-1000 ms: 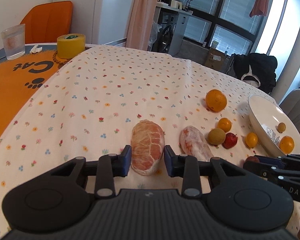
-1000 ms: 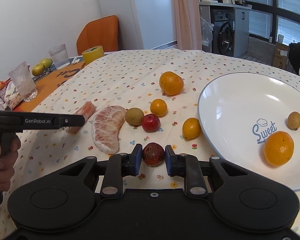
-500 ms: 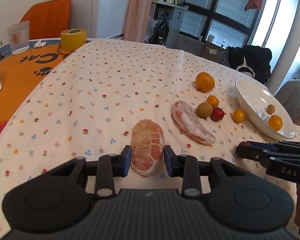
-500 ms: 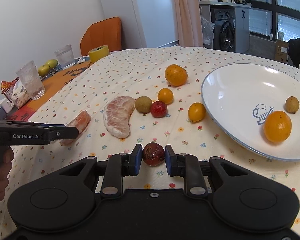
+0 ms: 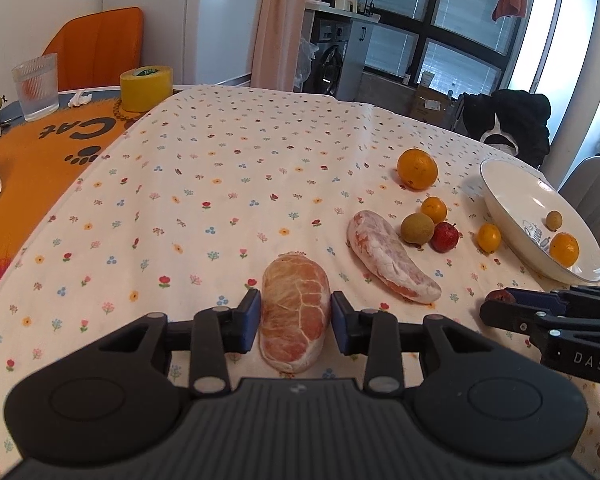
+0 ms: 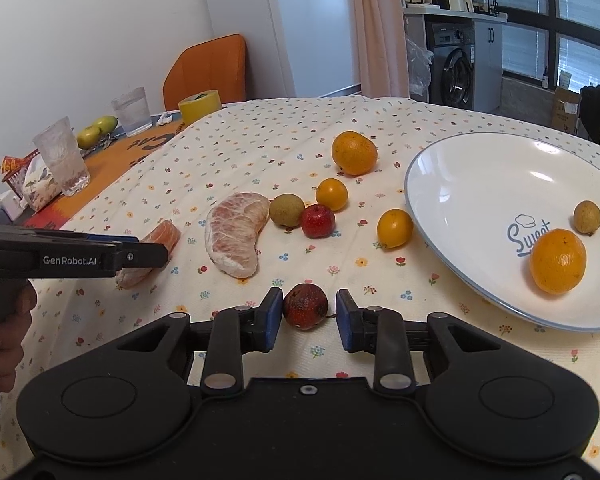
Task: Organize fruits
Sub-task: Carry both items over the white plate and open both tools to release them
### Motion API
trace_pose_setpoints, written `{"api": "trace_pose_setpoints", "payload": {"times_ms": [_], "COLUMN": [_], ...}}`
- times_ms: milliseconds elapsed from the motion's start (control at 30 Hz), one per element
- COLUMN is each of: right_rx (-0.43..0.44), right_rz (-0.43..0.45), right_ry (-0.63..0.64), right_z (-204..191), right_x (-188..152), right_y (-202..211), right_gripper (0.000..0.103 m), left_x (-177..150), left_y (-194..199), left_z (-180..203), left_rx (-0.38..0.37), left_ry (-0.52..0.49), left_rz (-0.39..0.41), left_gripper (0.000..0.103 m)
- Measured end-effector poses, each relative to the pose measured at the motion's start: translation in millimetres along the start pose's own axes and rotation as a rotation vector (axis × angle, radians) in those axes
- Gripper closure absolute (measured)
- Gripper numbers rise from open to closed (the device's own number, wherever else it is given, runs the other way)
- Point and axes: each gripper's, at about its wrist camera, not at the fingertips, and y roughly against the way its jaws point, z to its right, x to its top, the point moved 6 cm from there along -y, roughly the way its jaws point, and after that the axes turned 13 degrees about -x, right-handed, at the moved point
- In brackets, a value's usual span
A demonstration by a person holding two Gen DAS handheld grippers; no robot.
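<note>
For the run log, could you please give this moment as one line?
left tongs: around pomelo segment, grip unclear | right tongs: open, astride dark red fruit

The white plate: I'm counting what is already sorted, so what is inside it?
Inside the white plate lie one orange and one small brown-green fruit, beside the printed word "Sweet". In the right wrist view nothing covers its inside, except the far right rim, which is out of frame.

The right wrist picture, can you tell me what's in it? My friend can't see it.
The right gripper is open around a dark red fruit on a flowery tablecloth. To the right, a white plate holds an orange and a small brown fruit. More fruit lies behind.
</note>
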Motion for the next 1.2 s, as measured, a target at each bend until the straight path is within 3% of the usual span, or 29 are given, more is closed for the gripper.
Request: {"api": "trace_pose_setpoints", "payload": {"times_ms": [133,367,867,1200], "right_rx": [0.005,0.018,0.019,-0.023], "right_rz": [0.0,0.015,0.051,0.1], "right_ry": [-0.003,-0.01,-0.05,-0.081], "right_z": [-0.2,1.0,16.9,43.7], "right_x": [0.6,2.4,7.9,18.4], "right_y": [1.9,10.7,23.5,41.8], "right_gripper": [0.08,0.081,0.081,0.081], "left_x": [0.4,4.3,10.8,32.2], "left_y": [2.3,12.2,24.0,28.1], "left_z": [-0.9,3.4,12.2,48.1], "left_rx": [-0.007,-0.026,-0.042,-0.102], "left_ry": [0.023,0.029,0.028,-0.036], "left_rz": [0.002,0.022,0.042,0.087], "left_gripper": [0.07,0.081,0.086,0.086]}}
